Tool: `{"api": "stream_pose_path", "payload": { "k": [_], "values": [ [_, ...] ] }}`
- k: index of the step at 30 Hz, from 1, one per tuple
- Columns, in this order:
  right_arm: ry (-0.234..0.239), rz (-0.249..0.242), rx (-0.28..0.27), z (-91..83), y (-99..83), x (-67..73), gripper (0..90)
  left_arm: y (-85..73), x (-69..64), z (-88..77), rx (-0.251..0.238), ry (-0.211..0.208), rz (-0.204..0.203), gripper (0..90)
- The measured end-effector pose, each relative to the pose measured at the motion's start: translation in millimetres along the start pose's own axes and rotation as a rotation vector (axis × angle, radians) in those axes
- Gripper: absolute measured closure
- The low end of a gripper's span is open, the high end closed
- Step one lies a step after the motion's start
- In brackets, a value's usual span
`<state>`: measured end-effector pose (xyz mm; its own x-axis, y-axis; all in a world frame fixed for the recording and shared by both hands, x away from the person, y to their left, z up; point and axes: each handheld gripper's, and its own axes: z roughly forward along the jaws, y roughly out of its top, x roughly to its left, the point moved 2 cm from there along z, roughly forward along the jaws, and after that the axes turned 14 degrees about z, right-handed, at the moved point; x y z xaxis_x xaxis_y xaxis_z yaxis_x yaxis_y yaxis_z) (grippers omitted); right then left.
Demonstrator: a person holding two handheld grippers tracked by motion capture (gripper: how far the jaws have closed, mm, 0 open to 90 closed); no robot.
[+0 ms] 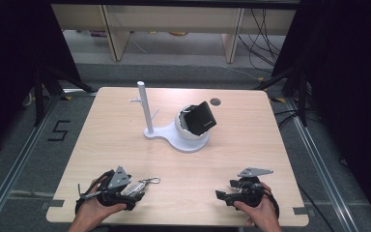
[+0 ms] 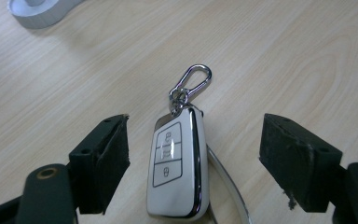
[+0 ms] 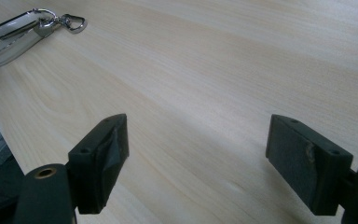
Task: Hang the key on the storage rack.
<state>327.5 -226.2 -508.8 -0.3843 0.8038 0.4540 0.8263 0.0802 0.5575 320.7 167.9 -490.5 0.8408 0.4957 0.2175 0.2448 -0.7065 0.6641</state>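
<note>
Fob (image 2: pixel 178 169) flat on bench (image 2: pixel 284 51), between wide-open left claw (image 2: pixel 193 158) jaws, near side of stand (image 1: pixel 174 130). Right claw (image 3: pixel 196 163) wide, empty. Risk: pads skid off the glossy shell on closing.

Even overhead light, moderately bright on the pale wood table (image 1: pixel 125 145); surroundings at both sides of the high view fall to near black. Soft, short shadows only: a faint one under the white stand (image 1: pixel 178 135). High view slightly soft, low detail, mild compression blocking. Left gripper view sharp at centre; chrome edge of the key fob (image 2: pixel 179 163) and its clip (image 2: pixel 193 81) catch small glints. Near jaws in both gripper views look soft. Right gripper view darkens toward lower left corner.
</note>
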Motion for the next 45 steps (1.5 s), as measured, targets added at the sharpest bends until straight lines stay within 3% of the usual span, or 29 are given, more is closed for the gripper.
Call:
{"api": "stream_pose_path", "payload": {
  "k": [1,3,4,9,10,11,12,13,14,15,19,20,21,23,24,27,28,30,32,34,36,37,38,40,43,45],
  "values": [
    [0.005,-0.026,-0.008,-0.8,0.7,-1.1,22.1,2.2,1.7,2.0,0.010,-0.004,0.008,23.5],
    [0.001,-0.025,-0.011,-1.7,0.9,-0.5,22.3,7.2,4.1,7.5,0.021,-0.013,0.011,23.0],
    [0.013,0.002,-0.003,-1.6,0.2,1.6,22.5,10.1,5.5,9.7,0.025,-0.019,0.012,22.2],
    [0.024,-0.009,-0.005,0.0,-0.2,2.4,24.0,25.1,12.3,19.5,0.058,-0.040,0.053,26.7],
    [0.003,-0.029,-0.006,-1.4,0.6,1.2,24.1,28.5,14.4,21.5,0.082,-0.055,0.074,27.6],
    [0.008,-0.001,0.002,-2.0,-0.4,4.1,24.2,31.8,16.3,24.2,0.101,-0.073,0.089,27.9],
    [0.028,-0.041,-0.012,-0.8,1.1,1.9,24.4,34.7,18.5,27.6,0.126,-0.082,0.091,27.9],
    [0.030,-0.045,-0.011,-0.7,1.1,2.1,24.6,36.8,20.3,31.3,0.155,-0.094,0.106,29.6],
    [0.032,-0.020,-0.006,-0.6,0.1,4.2,24.9,38.4,23.3,35.4,0.202,-0.117,0.137,32.4],
    [0.019,-0.054,-0.009,-1.2,1.2,2.1,25.0,39.7,24.9,39.3,0.251,-0.136,0.137,32.5],
    [0.024,-0.058,-0.007,-1.6,1.2,2.4,25.1,43.8,28.2,53.0,0.356,-0.177,0.178,40.0],
    [0.030,-0.035,0.003,-1.6,0.4,4.0,25.2,44.9,28.3,55.6,0.364,-0.182,0.184,42.4],
    [0.029,-0.034,0.004,-1.5,0.2,4.3,25.2,45.6,27.4,57.9,0.374,-0.189,0.173,45.1],
    [0.048,-0.031,-0.001,0.2,-0.5,5.0,25.3,47.5,28.0,61.4,0.399,-0.199,0.190,46.6],
    [0.028,-0.041,0.001,-0.4,-0.3,4.6,25.4,48.4,27.9,62.7,0.406,-0.206,0.195,48.6],
    [0.032,-0.044,0.003,-0.2,-0.3,5.1,25.8,50.2,27.5,66.2,0.434,-0.225,0.202,51.1],
    [0.035,-0.022,0.008,-0.6,-1.0,6.7,26.2,50.4,27.3,67.3,0.446,-0.235,0.204,52.6],
    [0.029,-0.056,-0.004,-0.4,0.3,4.7,26.7,51.4,27.8,70.1,0.461,-0.253,0.209,54.9],
    [0.031,-0.036,0.004,-0.3,-0.6,6.6,26.7,53.7,29.0,72.3,0.473,-0.274,0.205,59.5],
    [0.031,-0.062,-0.002,0.6,0.1,4.6,26.7,56.0,29.8,73.6,0.501,-0.298,0.228,64.2],
    [0.049,-0.055,-0.007,1.6,-0.4,6.0,27.6,58.0,29.3,75.0,0.536,-0.320,0.234,65.3],
    [0.036,-0.056,0.003,0.3,-0.4,6.6,27.9,59.0,29.1,75.7,0.548,-0.324,0.240,65.7],
    [0.028,-0.085,-0.012,0.5,0.9,4.7,27.9,60.1,28.7,76.2,0.567,-0.332,0.244,65.9],
    [0.036,-0.047,0.003,0.0,-0.6,7.0,27.9,61.3,26.8,76.9,0.606,-0.343,0.264,66.2],
    [0.034,-0.058,-0.002,0.3,-0.1,5.7,27.9,64.3,25.3,79.4,0.649,-0.349,0.285,66.3],
    [0.036,-0.055,-0.001,0.3,-0.2,6.2,28.0,65.8,23.4,80.7,0.674,-0.357,0.276,66.9]
  ]
}}
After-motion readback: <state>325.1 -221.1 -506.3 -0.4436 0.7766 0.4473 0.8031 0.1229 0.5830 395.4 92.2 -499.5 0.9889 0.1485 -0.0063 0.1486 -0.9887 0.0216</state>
